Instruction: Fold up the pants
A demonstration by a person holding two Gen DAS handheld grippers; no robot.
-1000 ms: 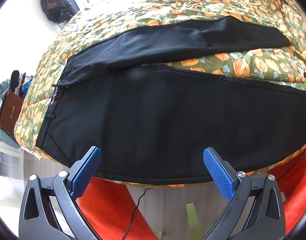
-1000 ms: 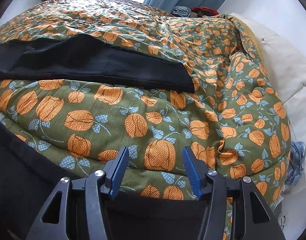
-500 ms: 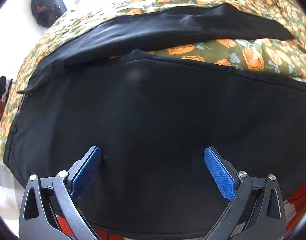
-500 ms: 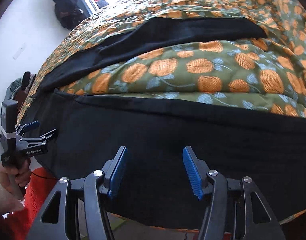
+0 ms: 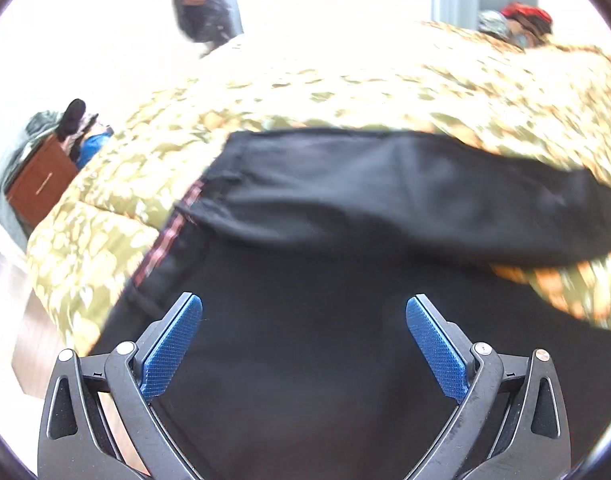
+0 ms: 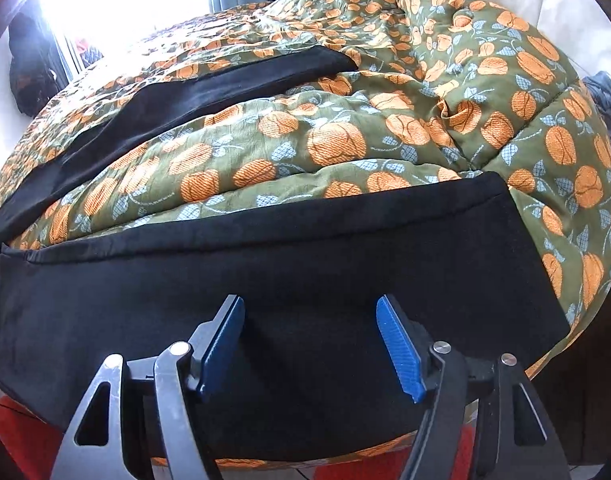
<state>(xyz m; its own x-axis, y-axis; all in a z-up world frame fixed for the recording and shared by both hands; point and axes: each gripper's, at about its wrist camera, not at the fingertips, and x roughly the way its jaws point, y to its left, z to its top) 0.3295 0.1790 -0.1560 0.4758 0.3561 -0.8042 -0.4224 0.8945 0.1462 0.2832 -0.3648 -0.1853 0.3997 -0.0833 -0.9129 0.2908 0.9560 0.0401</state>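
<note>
- Left wrist view: black fabric pants [image 5: 325, 340] are lying spread across a quilted olive bedspread with orange pumpkin print [image 5: 345, 84], and the striped waistband lining [image 5: 173, 232] is showing at the left. The far leg is slanting away to the right.
- The left gripper [image 5: 304, 340] is hanging over the seat area with its blue pads [image 5: 171, 350] spread wide and nothing caught between them. The picture is blurred, so I cannot tell whether the tips are touching the cloth.
- For a clean fold, this hand is probably best pinching the near waistband corner, taking both layers together so the top layer is not sliding off.
- Right wrist view: the near leg is running across the bed edge, and its hem [image 6: 533, 264] is ending at the right. The far leg [image 6: 209, 88] is lying well apart, with bedspread between the two.
- The right gripper [image 6: 310, 344] is poised above the near leg, its jaws opening and empty.
- It should be biting the near edge close to the hem, matching the left hand, so the leg is lifting evenly and landing edge to edge on the far leg.
</note>
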